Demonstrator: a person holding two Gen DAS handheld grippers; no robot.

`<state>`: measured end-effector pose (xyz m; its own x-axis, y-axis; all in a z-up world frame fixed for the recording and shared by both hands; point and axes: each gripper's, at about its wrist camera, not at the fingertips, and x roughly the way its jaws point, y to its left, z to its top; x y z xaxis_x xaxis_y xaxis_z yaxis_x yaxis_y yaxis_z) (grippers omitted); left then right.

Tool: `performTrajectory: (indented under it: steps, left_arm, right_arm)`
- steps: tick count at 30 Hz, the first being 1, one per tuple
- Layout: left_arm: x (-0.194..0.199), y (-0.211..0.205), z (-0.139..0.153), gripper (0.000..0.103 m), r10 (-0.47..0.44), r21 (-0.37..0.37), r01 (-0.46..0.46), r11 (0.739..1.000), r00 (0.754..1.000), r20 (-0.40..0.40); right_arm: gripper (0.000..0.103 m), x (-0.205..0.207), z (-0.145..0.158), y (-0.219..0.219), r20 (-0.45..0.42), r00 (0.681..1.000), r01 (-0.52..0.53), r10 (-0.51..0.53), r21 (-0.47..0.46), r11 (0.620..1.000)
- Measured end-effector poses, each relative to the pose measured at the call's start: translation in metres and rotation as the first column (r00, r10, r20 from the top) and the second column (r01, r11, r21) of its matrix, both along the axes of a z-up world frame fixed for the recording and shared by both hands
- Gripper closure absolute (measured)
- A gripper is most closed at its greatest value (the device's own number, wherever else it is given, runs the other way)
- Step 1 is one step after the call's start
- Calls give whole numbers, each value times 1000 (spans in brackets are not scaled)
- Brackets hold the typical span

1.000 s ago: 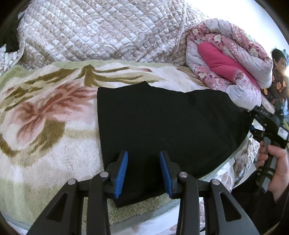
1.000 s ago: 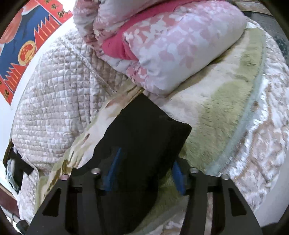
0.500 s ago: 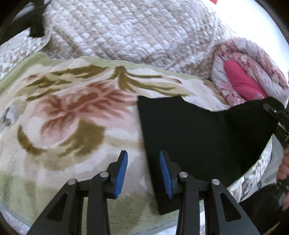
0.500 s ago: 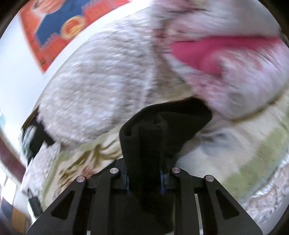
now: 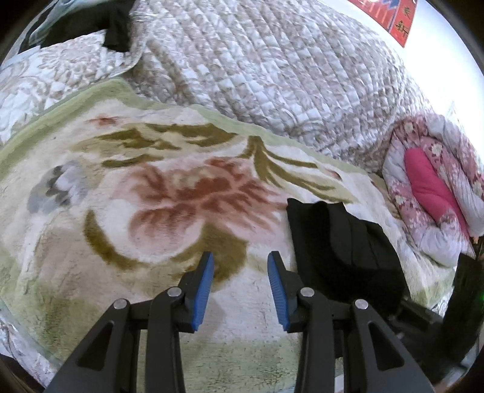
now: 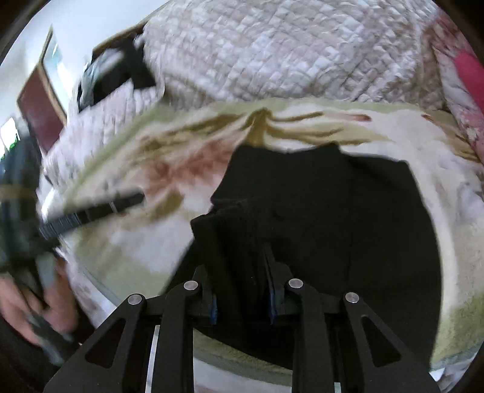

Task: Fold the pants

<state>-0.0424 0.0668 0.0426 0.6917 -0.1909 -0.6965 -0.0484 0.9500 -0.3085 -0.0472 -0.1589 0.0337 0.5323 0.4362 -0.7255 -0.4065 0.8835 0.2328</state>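
Floral fleece blanket (image 5: 169, 193) across most of both views, cream with a red bloom and olive leaves, green border at the far edge. Beyond it, toward 12 o'clock, a quilted beige bedspread (image 5: 272, 66) bunched into a mound. At 3 o'clock in the left wrist view, a rolled pink flowered duvet (image 5: 435, 193) with a plain magenta lining showing. Dark clothing (image 5: 115, 27) at 11 o'clock on the quilt, a strip of red poster (image 5: 393, 15) on the wall at 1 o'clock.

Black pants (image 6: 326, 211) lying on the blanket, partly doubled over: in the right wrist view filling the centre out to 4 o'clock, one layer lifted and draped back toward the camera; in the left wrist view at 3 to 4 o'clock, just right of the blue pads, not touching them.

Right gripper (image 6: 242, 266) clamped on a gathered fold of the pants, black cloth filling the gap and hiding most of the pads; jaws just closing within the last moment, fabric between them.

Left gripper (image 5: 240, 263) parted, nothing between the blue pads (image 5: 204, 287), hovering over bare blanket. Seen blurred from the right wrist at 9 o'clock, gripped by a hand (image 6: 33, 305) at 8 o'clock.
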Motion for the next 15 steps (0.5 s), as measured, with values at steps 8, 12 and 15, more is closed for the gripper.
performTrajectory:
  steps: [8, 12, 15]
  left_arm:
    - [-1, -2, 3, 64, -12, -4, 12, 1000, 1000, 12]
    - [-1, -1, 1, 64, -7, -3, 7, 1000, 1000, 5]
    - [-1, -1, 1, 64, -6, -4, 6, 1000, 1000, 4]
  right_arm:
    - [80, 0, 20, 8, 69, 998, 1, 0, -21, 1000]
    - [66, -6, 4, 13, 35, 999, -39, 41, -53, 998]
    - [50, -15, 11, 13, 39, 996, -77, 77, -9, 997]
